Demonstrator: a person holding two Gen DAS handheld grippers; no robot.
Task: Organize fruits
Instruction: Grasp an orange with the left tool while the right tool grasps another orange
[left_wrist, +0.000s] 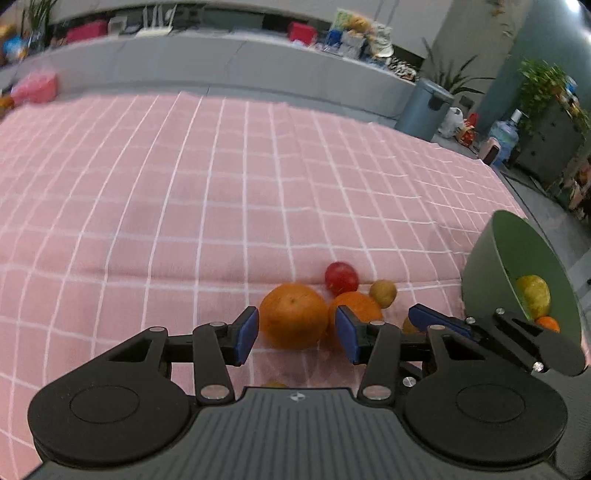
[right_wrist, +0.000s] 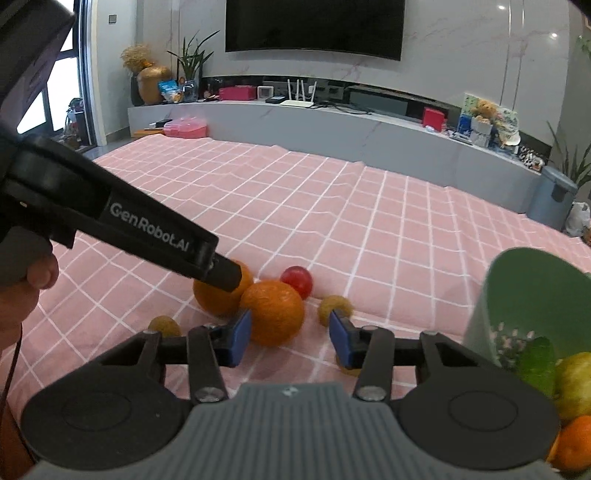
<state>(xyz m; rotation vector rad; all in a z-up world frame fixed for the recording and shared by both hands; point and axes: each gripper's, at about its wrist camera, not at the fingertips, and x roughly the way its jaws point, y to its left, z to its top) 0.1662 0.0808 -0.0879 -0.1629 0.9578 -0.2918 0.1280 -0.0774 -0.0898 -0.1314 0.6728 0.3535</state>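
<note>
Two oranges lie on the pink checked cloth. My left gripper (left_wrist: 296, 334) is open with its jaws around the left orange (left_wrist: 293, 320). My right gripper (right_wrist: 290, 338) is open with its jaws around the other orange (right_wrist: 272, 312), which also shows in the left wrist view (left_wrist: 360, 304). A red fruit (right_wrist: 296, 281) and a small yellow-brown fruit (right_wrist: 334, 307) lie just behind; another small fruit (right_wrist: 164, 325) lies to the left. A green bowl (right_wrist: 532, 291) at the right holds a yellow fruit (right_wrist: 576, 380) and an orange fruit (right_wrist: 574, 441). The bowl also shows in the left wrist view (left_wrist: 491, 258).
The pink cloth (left_wrist: 184, 192) stretches far back and left. A grey low cabinet (right_wrist: 332, 129) with boxes and a router runs along the far wall. A grey bin (right_wrist: 552, 197) stands at the right. The table's right edge lies beyond the bowl.
</note>
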